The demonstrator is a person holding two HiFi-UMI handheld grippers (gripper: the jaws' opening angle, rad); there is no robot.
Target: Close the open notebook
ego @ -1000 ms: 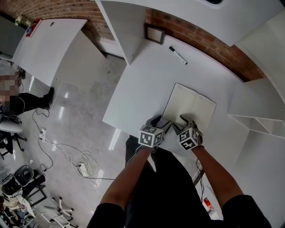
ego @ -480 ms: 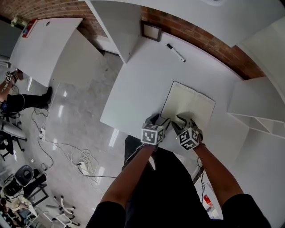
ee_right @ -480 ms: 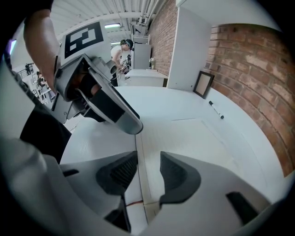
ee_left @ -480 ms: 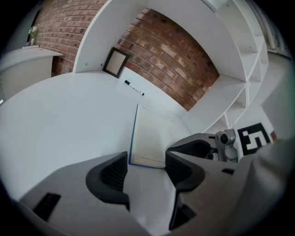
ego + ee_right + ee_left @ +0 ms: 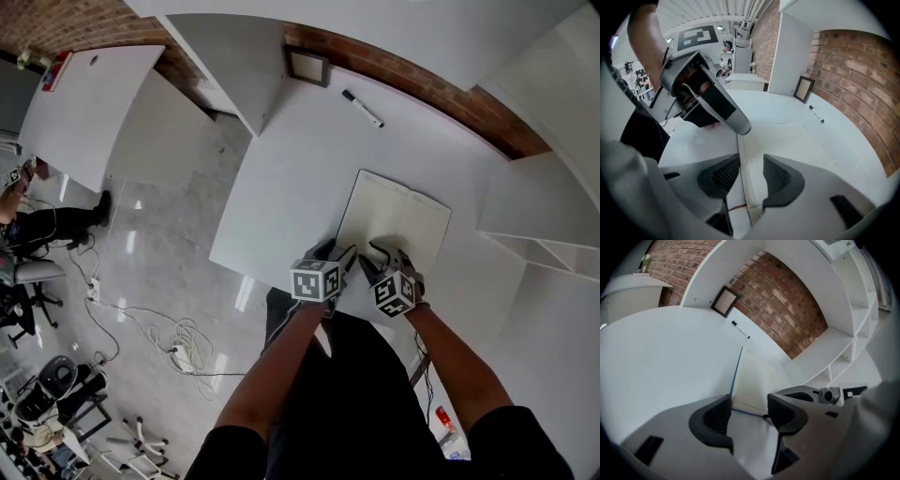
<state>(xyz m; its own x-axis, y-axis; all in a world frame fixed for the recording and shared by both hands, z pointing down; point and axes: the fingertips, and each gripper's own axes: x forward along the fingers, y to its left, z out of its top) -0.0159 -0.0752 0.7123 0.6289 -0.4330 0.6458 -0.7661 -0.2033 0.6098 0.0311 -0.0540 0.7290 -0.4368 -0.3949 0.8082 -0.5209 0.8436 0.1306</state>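
Note:
The open notebook lies flat on the white table, cream pages up, with a blue cover edge on its left. Both grippers are at its near edge. My left gripper stands open at the near left corner, which shows between its jaws. My right gripper is just to the right and points down at the pages. Its jaws have just been closing and now stand part open. A thin page line runs through the gap, untouched by the pads. A thin reddish ribbon shows below them.
A black marker and a small dark picture frame lie at the table's far side by the brick wall. White shelving stands to the right. On the left the table ends above the floor, where cables lie.
Both grippers have stayed at the notebook's near edge. The left gripper's marker cube has tipped slightly. The notebook has not moved.

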